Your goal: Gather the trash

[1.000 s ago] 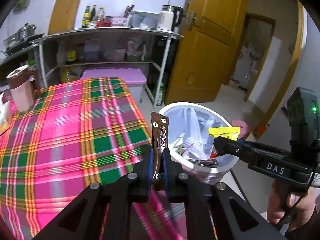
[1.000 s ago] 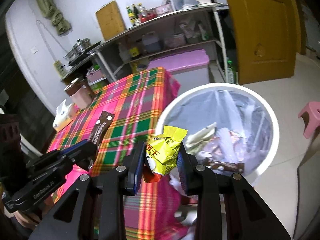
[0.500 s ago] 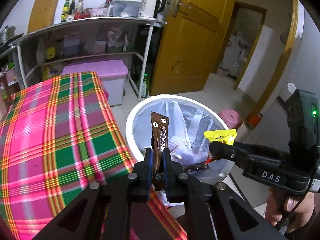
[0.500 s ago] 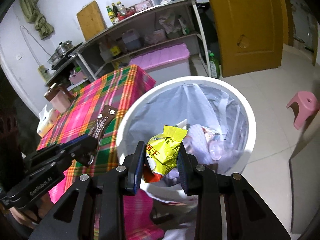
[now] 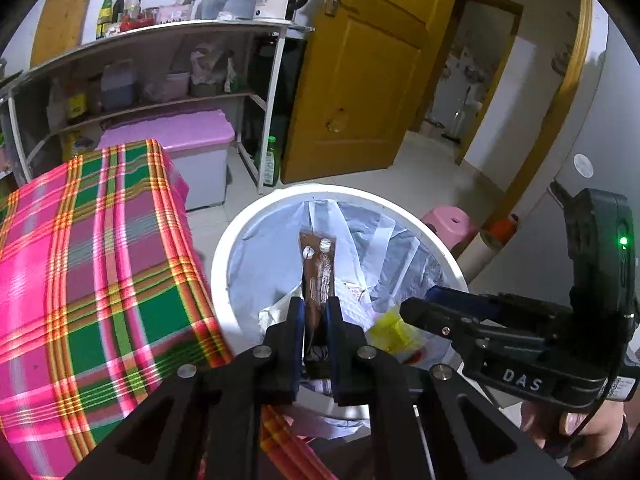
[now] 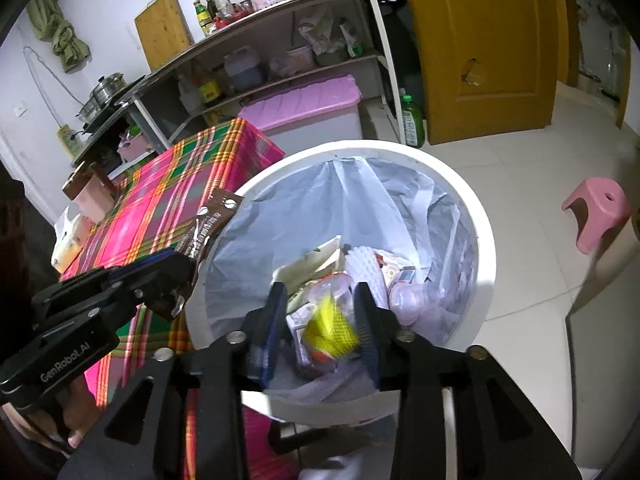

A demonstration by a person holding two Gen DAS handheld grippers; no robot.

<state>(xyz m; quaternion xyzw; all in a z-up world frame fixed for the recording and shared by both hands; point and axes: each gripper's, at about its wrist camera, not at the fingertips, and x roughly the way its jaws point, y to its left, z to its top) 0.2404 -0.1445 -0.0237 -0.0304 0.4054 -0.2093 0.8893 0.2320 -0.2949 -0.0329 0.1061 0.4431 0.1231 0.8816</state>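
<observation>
Over the white trash bin, 2 black grippers hang close together. Each one is held by a person's hand.

The left gripper has its jaws pinched tight on a brown packet. The packet is long and thin. It stands up between the blue pads, and its top end sticks out above the open bin. From the right wrist view, the same brown packet leans out over the bin's near rim, right by the table edge.

The right gripper has just been opening its jaws. They now stand apart. A yellow wrapper shows between them, but the pads do not press on it. It looks blurry, so I think it is loose and dropping, though I cannot be sure. In the left wrist view, the yellow wrapper sits low among the other trash, just under the tip of the right gripper.

A clear bag lines the bin. Papers and wrappers lie at the bottom.

Beside the bin is a table with a pink and green checked cloth. The bin stands just next to its corner. A small pink stool sits on the floor on the far side of the bin. A yellow door is behind it all.
</observation>
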